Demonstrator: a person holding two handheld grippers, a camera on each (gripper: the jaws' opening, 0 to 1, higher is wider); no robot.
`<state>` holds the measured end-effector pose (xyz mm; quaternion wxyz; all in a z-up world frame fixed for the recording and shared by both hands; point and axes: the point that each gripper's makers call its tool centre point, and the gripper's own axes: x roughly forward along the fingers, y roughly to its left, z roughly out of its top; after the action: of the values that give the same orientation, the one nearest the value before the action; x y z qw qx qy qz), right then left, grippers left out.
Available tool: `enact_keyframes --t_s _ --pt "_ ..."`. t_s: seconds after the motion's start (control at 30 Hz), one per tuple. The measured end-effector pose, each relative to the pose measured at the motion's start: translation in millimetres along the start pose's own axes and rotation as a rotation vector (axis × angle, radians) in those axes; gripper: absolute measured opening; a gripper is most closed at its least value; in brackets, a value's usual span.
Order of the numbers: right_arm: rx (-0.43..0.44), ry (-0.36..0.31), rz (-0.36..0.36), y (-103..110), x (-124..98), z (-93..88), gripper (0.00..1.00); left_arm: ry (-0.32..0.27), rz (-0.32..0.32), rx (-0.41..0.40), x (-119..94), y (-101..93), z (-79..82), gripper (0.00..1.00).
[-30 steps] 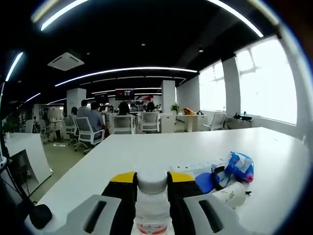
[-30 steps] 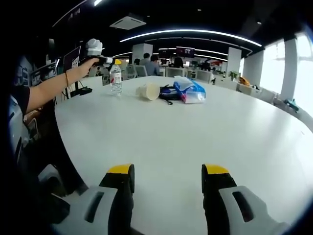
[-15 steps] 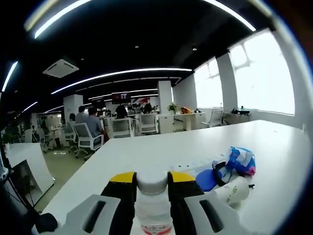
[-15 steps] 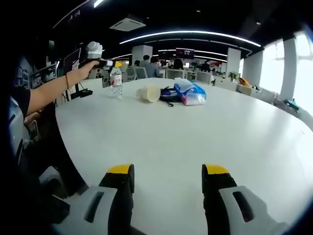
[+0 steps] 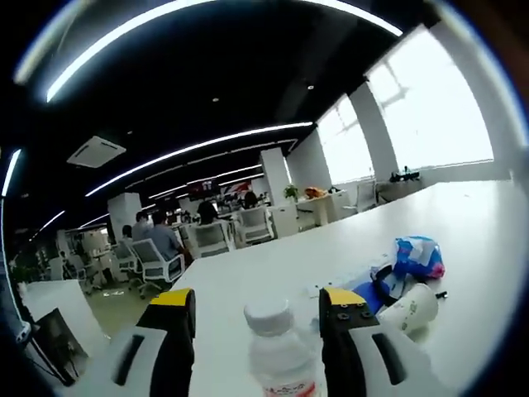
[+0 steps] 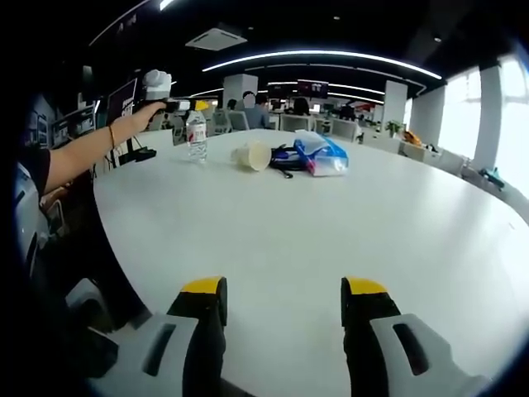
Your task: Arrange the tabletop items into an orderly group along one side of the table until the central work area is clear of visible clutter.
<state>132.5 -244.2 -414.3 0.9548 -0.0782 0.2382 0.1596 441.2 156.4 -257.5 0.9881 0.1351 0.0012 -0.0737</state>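
A clear water bottle [image 5: 277,364] with a white cap stands upright between the spread jaws of my left gripper [image 5: 258,302], which is open and not touching it. In the right gripper view the same bottle [image 6: 196,135] stands near the far left edge of the white table [image 6: 331,231], under the left gripper [image 6: 169,103] held by a person's arm [image 6: 91,149]. Beside it lie a tipped paper cup [image 6: 252,155], a black cord [image 6: 281,163] and a blue packet [image 6: 322,155]. My right gripper [image 6: 283,289] hangs open over bare table, holding nothing.
The cup [image 5: 411,310] and the blue packet [image 5: 417,255] lie just right of the bottle in the left gripper view. Office chairs [image 5: 165,263] and seated people are beyond the table. The table's near left edge [image 6: 107,223] curves beside the person's body.
My left gripper's jaws have spread apart and let go of the bottle, and its camera has tilted. The right gripper has stayed still.
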Motion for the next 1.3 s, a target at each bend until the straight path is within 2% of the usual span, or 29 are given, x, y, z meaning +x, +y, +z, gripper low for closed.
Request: enact_keyframes --t_s 0.07,0.13,0.2,0.4,0.53,0.63,0.77,0.83,0.9,1.03,1.2,1.3 --pt "-0.001 -0.001 0.003 0.9 0.3 0.3 0.53 -0.037 -0.005 0.031 -1.3 -0.8 6.2 0.64" --pt "-0.002 0.001 0.004 1.3 0.6 -0.1 0.53 -0.111 -0.006 0.059 -4.7 -0.3 18.8 0.70" --pt "-0.002 0.003 0.004 1.3 0.7 -0.7 0.53 -0.099 0.011 0.090 -6.4 2.5 19.0 0.72" --pt "0.001 0.000 0.004 1.3 0.1 -0.9 0.53 -0.098 0.002 0.164 -8.4 1.5 20.7 0.72" --pt "-0.004 0.001 0.006 2.6 -0.1 -1.3 0.53 -0.116 -0.019 0.194 -11.5 -5.0 23.0 0.72" --pt "-0.006 0.002 0.005 2.8 -0.5 -1.7 0.53 -0.147 -0.030 0.260 -16.5 -7.4 25.5 0.72" --pt "-0.009 0.004 0.005 3.2 -0.2 -1.3 0.53 -0.144 -0.045 0.318 -19.5 -11.2 22.7 0.72" --pt "-0.011 0.003 0.009 4.3 0.6 -0.7 0.53 -0.162 -0.060 0.346 -21.3 -14.3 25.1 0.72" --pt "-0.015 0.006 0.011 5.3 1.3 -0.8 0.53 -0.205 -0.083 0.399 -24.0 -19.9 30.6 0.69" --pt "-0.018 0.009 0.015 6.8 1.9 -1.3 0.53 -0.212 -0.086 0.584 -28.8 -30.8 32.6 0.68" --pt "-0.011 0.001 0.020 8.2 2.0 -0.1 0.53 -0.218 -0.124 0.601 -30.9 -43.2 33.0 0.68" --pt "-0.012 0.004 0.019 7.9 1.9 -1.4 0.53 -0.219 -0.125 0.648 -31.5 -48.5 34.3 0.68"
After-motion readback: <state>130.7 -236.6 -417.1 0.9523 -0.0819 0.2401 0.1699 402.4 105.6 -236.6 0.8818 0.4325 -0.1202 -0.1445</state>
